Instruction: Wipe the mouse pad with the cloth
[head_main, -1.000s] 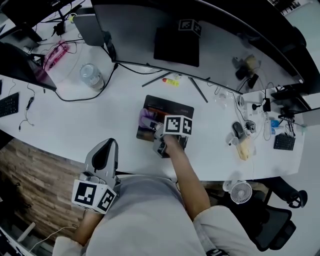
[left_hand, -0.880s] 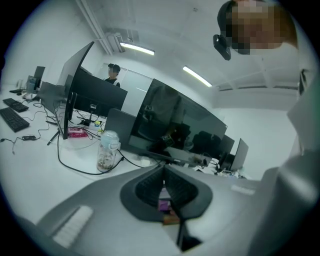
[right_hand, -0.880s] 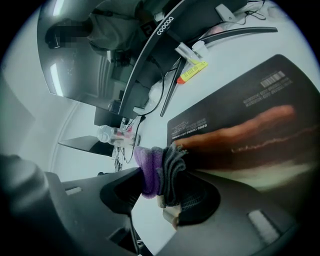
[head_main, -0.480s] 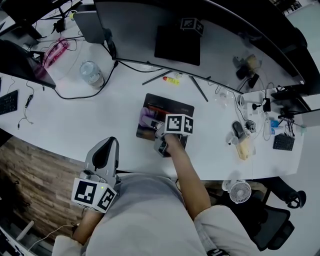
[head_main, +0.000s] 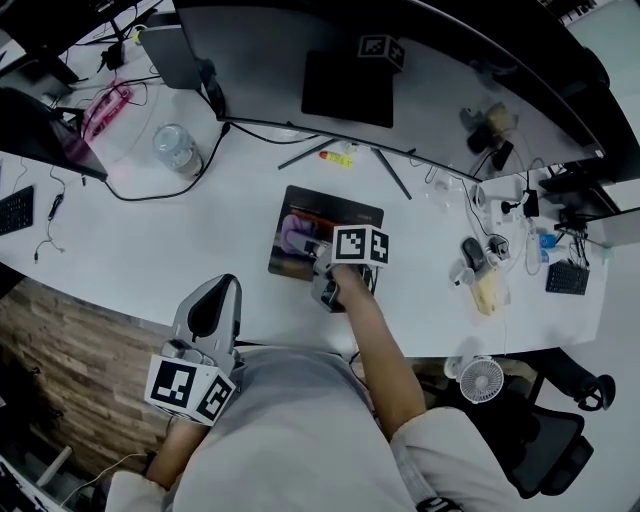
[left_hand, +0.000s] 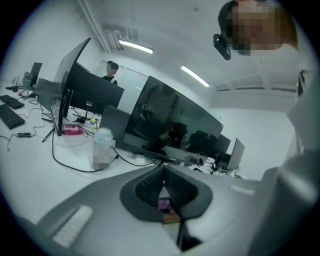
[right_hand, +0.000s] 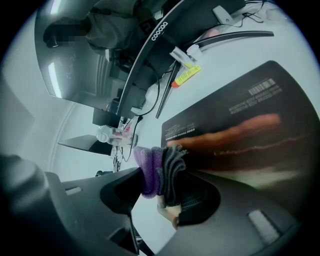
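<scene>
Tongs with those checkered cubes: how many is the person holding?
2. The left tongs hang empty at the near edge of the desk; the right tongs pinch the cloth on the mouse pad.

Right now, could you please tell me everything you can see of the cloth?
The cloth is soft, fuzzy fabric, purple on one side and dark grey on the other, folded into a thick wad. The right gripper is shut on it, folds bulging past the jaws. It sits over the left part of the dark mouse pad and seems to press on it.
</scene>
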